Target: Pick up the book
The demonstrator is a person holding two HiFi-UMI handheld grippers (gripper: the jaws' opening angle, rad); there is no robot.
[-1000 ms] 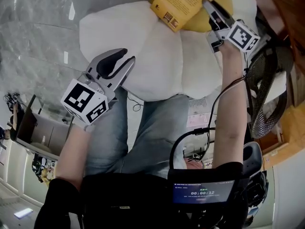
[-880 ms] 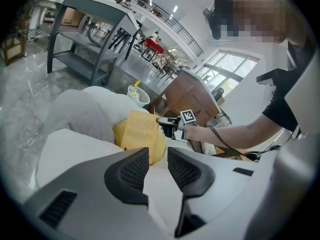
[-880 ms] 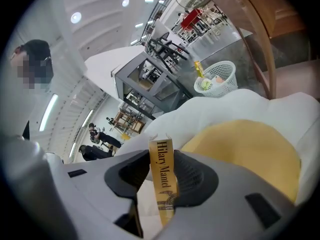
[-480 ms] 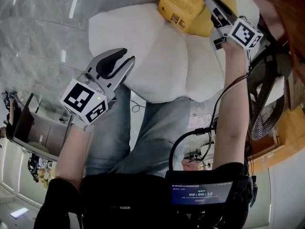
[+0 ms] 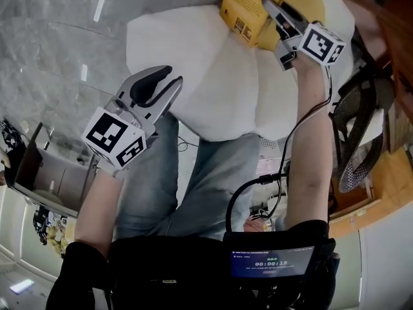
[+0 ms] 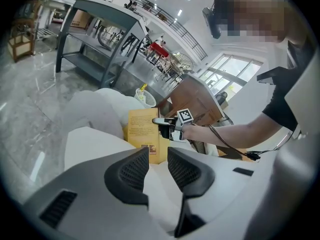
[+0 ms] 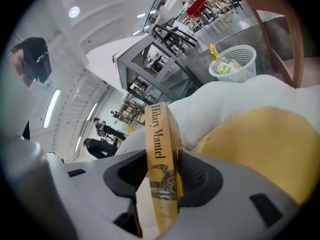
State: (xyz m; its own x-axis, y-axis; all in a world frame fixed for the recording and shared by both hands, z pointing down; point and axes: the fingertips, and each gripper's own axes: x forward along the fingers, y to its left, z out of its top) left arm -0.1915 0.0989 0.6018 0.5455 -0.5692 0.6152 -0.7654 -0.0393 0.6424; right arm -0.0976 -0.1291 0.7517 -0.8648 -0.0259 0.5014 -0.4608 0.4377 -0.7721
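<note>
The book (image 5: 248,5), a yellow-orange paperback, stands on edge at the top of the head view, against a white cushion (image 5: 206,76) and a yellow pillow (image 5: 310,5). My right gripper (image 5: 270,6) is shut on its right edge. In the right gripper view the book's spine (image 7: 162,154) sits upright between both pads. The jaws have just been opening slightly, with the book still between them. My left gripper (image 5: 169,79) hovers low over the cushion's near side, open and empty. From the left gripper view, the book (image 6: 144,131) and the right gripper (image 6: 159,121) lie ahead of it.
A floor fan (image 5: 358,134) and wooden furniture stand to the right of the cushions. A white waste basket (image 7: 235,61) sits beyond the cushion, near a grey metal shelf table (image 6: 100,34). Grey marble floor (image 5: 51,50) spreads to the left. The person's legs are below.
The right gripper and the book have shifted a little to the left over the cushion. The left gripper holds the same place and the same opening.
</note>
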